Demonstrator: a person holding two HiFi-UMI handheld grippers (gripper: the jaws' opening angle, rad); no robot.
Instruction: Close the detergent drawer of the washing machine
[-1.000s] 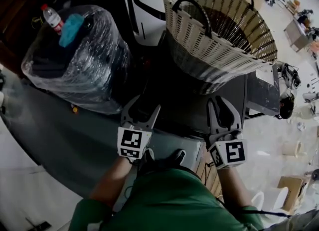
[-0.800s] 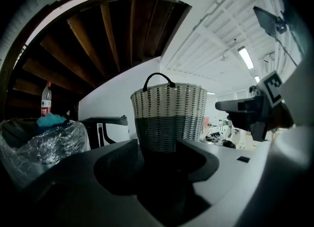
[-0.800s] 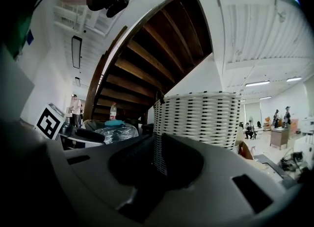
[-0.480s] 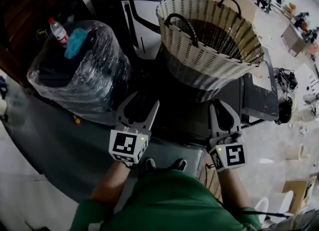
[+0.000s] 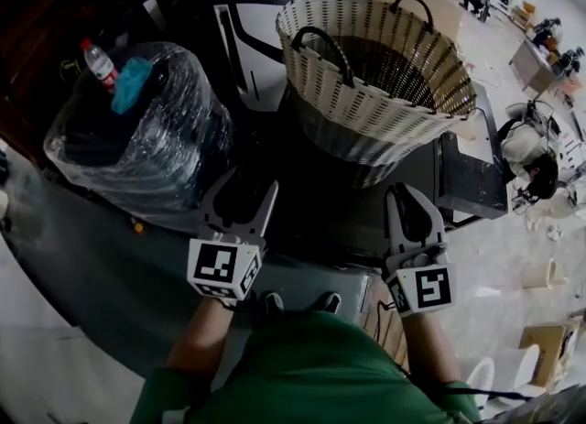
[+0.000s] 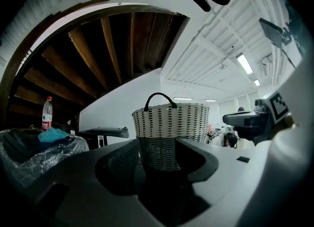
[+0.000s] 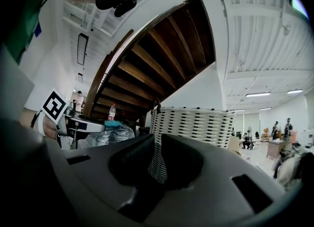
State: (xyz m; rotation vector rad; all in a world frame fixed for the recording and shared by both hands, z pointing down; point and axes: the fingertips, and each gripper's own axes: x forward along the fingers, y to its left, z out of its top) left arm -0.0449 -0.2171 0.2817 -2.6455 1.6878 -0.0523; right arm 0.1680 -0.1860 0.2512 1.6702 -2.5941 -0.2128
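Left gripper (image 5: 245, 184) spread and empty, right gripper (image 5: 403, 191) just narrowed to an empty slit, both level by the basket (image 5: 366, 125), likely lining up a drawer push.

**Washing machine and drawer: state at this moment**

Head view: dark, flat-topped, box-shaped washing machine (image 5: 316, 212) stands upright, directly in front of the person and seen steeply from above. Its top is nearly black. A white woven basket (image 5: 366, 125) stands on the far part of that top. A paler grey strip runs along the near edge. The front face is not visible from this angle. The detergent drawer cannot be made out in any view, so whether it is open or closed cannot be told.
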